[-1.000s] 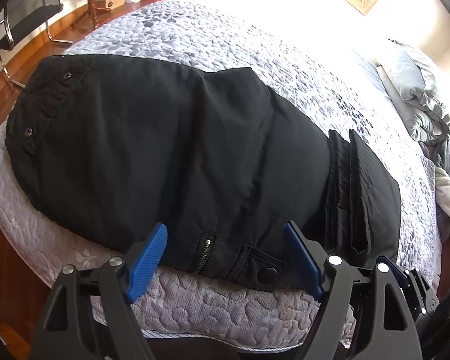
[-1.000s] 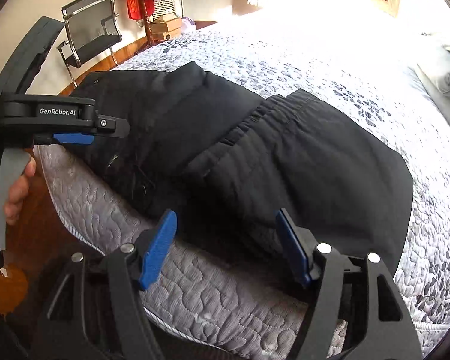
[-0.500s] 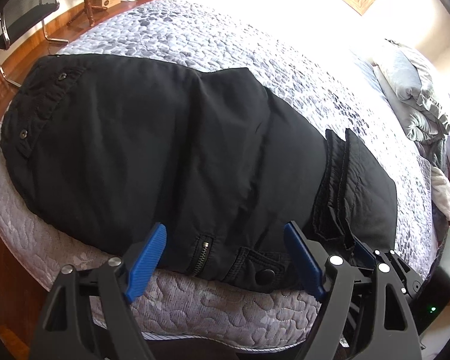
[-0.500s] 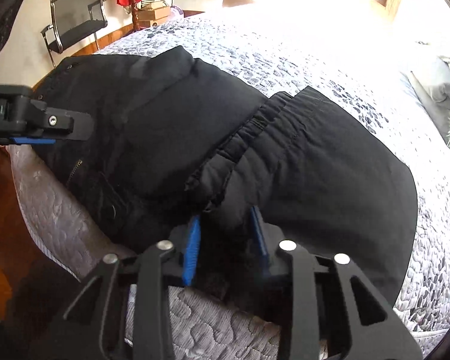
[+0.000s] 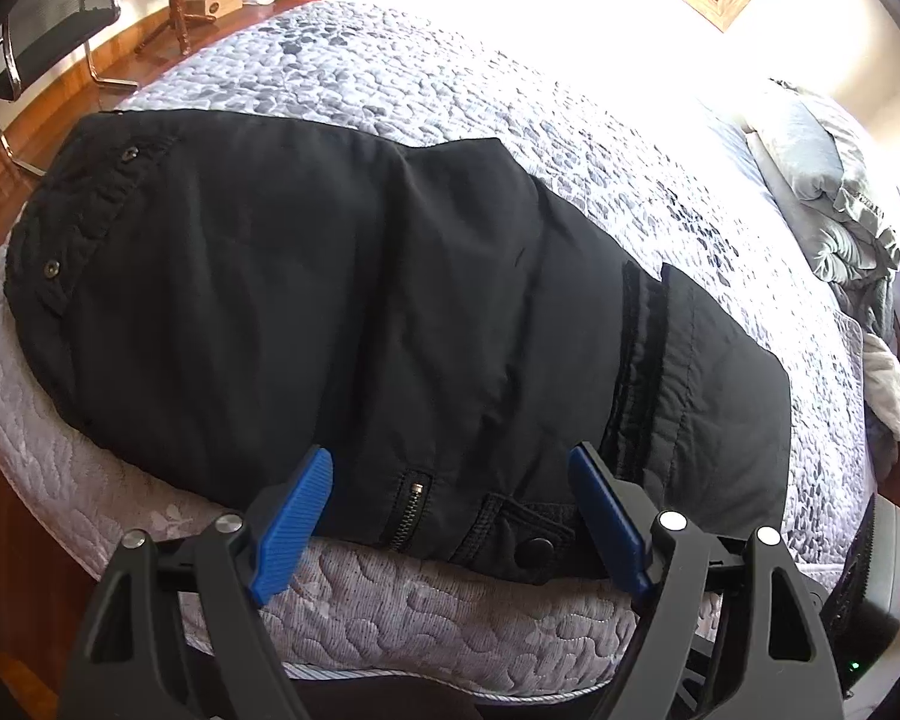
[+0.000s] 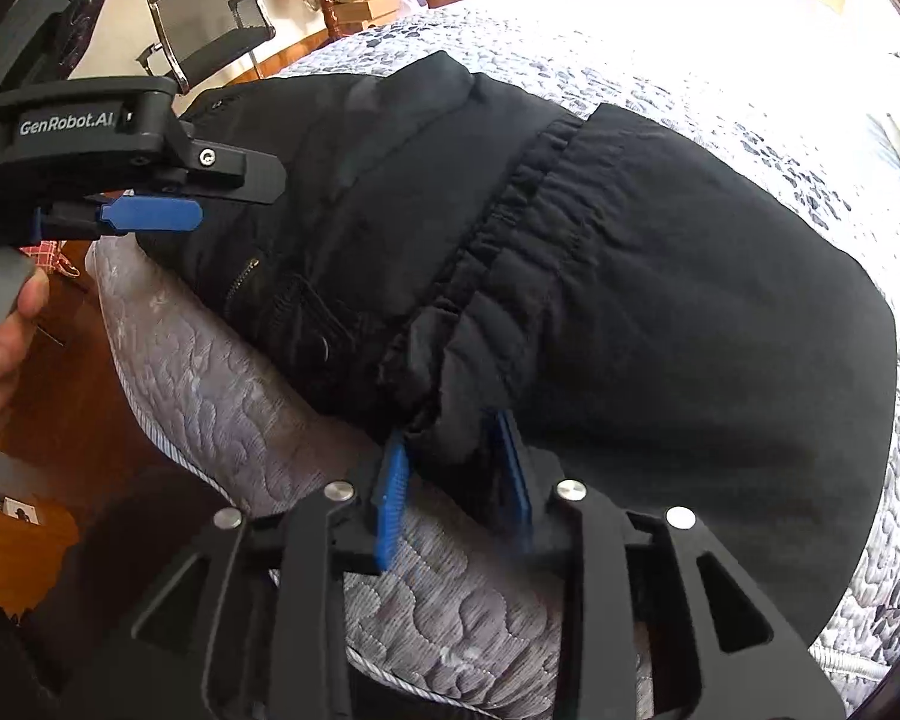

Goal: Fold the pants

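Note:
Black pants (image 5: 354,312) lie folded across the near edge of a bed, waistband at the left, cuffs folded back at the right; they also show in the right wrist view (image 6: 630,276). My left gripper (image 5: 450,516) is open, its blue pads either side of the zip pocket and snap at the pants' near edge. My right gripper (image 6: 453,468) is shut on the gathered cuff edge of the pants near the bed edge. The left gripper shows from the side in the right wrist view (image 6: 150,216).
The bed has a grey pebble-pattern quilt (image 5: 450,90). Rumpled grey bedding (image 5: 834,198) lies at the far right. A black chair (image 6: 210,30), boxes and a red item stand on the wooden floor beyond the bed's left end.
My right gripper moved in and closed on the cuff edge of the pants, which now bunches between its pads. My left gripper stayed open, shifting only slightly.

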A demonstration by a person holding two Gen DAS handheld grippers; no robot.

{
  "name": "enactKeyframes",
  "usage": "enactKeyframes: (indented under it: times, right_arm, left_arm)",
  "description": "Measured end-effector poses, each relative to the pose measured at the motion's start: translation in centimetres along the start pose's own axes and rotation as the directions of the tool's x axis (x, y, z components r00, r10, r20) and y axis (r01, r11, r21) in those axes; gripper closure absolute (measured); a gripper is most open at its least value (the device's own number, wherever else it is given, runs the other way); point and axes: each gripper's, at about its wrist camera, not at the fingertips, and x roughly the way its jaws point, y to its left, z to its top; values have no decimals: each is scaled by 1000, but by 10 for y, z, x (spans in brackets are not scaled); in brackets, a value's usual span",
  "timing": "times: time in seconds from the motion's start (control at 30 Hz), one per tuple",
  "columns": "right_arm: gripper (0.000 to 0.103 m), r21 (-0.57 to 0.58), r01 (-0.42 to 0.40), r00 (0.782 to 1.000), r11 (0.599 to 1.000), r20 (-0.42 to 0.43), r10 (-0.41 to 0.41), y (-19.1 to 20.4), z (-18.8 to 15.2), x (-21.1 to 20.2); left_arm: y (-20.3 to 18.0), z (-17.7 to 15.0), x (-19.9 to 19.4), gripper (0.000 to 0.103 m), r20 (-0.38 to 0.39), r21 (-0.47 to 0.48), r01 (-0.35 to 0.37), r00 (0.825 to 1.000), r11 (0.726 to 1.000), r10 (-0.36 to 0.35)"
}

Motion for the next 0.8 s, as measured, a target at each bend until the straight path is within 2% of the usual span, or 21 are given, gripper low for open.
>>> enactKeyframes:
  times: [0.03,0.07,0.1,0.23,0.3,0.33,0.4,0.47,0.63,0.8]
  right_arm:
    - [63,-1,-10,1000,1000,-1,10,1,0,-1]
    - [49,7,-42,999,999,-1,42,0,1,-1]
    - [47,25,-87,996,996,10,87,-1,0,-5]
    - [49,104,-198,979,975,66,192,-10,1,-24]
    - [51,155,-224,972,962,107,209,-20,4,-35]
    - [51,177,-200,977,964,115,181,-26,6,-39]
    - [50,196,-96,991,976,110,75,-38,11,-42]
    - [50,215,-27,997,976,78,10,-47,15,-38]
    - [49,234,38,999,972,-5,-38,-55,19,-5]
    - [46,219,107,994,970,-24,-104,-48,17,9]
  left_arm:
    - [1,0,0,21,0,-1,-2,1000,1000,2]
    - [1,0,0,21,0,-2,-4,1000,1000,4]
    - [2,0,1,21,-2,-4,-5,1000,1000,5]
    - [3,-1,1,21,-10,-6,-2,1000,1000,2]
    - [2,-3,1,21,-9,9,-5,1000,1000,5]
    - [0,-4,0,21,-8,21,-10,1000,1000,10]
    - [-1,-6,-1,21,0,37,-25,1000,999,25]
    - [-1,-8,-2,17,4,48,-40,999,998,40]
    - [6,-12,-3,16,5,51,-65,998,997,65]
    - [12,-13,1,16,-17,47,-78,997,996,79]
